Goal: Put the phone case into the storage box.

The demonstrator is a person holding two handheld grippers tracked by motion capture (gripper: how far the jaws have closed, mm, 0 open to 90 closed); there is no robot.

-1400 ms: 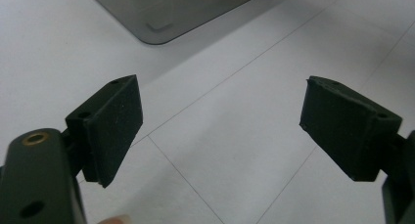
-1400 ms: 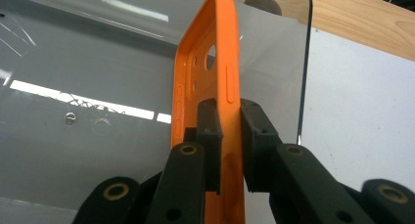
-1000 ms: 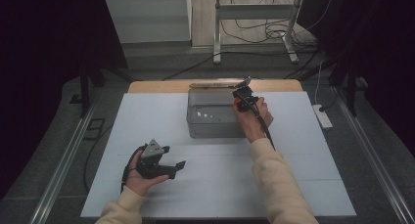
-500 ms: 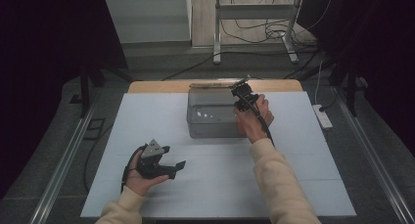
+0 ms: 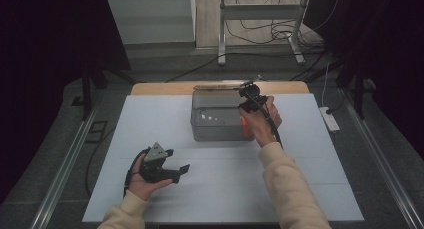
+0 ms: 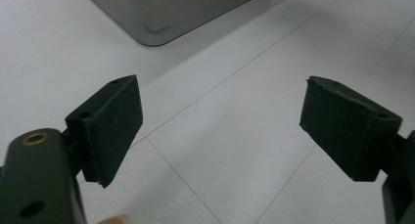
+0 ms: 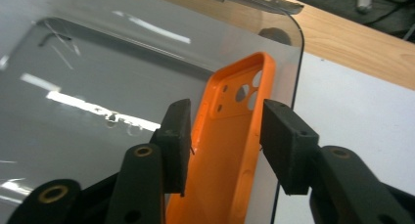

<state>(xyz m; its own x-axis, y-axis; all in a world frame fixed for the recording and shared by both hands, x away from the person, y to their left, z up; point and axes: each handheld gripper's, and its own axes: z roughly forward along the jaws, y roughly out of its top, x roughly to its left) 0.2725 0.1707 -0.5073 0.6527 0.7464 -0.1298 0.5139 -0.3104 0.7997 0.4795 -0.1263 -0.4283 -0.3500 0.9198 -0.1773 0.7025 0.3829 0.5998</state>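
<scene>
Nearest the person, the left gripper (image 5: 182,170) rests in the hand low over the white table sheet (image 5: 225,189), its jaws spread wide with bare sheet between them. Farther on, the right gripper (image 7: 225,136) hangs over the right edge of the grey, glossy, rounded-corner box (image 5: 217,120). Its jaws have just been opening, and the orange plastic phone case (image 7: 230,150) stands between them, released: a gap shows on each side of the case. The case lies on the box's closed top along its right edge, camera cut-outs pointing away. Small pale marks sit on the box's lid, too small to read. Behind the box, a thin metal strip (image 5: 220,87) lies along the wooden table edge (image 5: 160,88). A white power strip (image 5: 331,119) lies on the floor to the right.
</scene>
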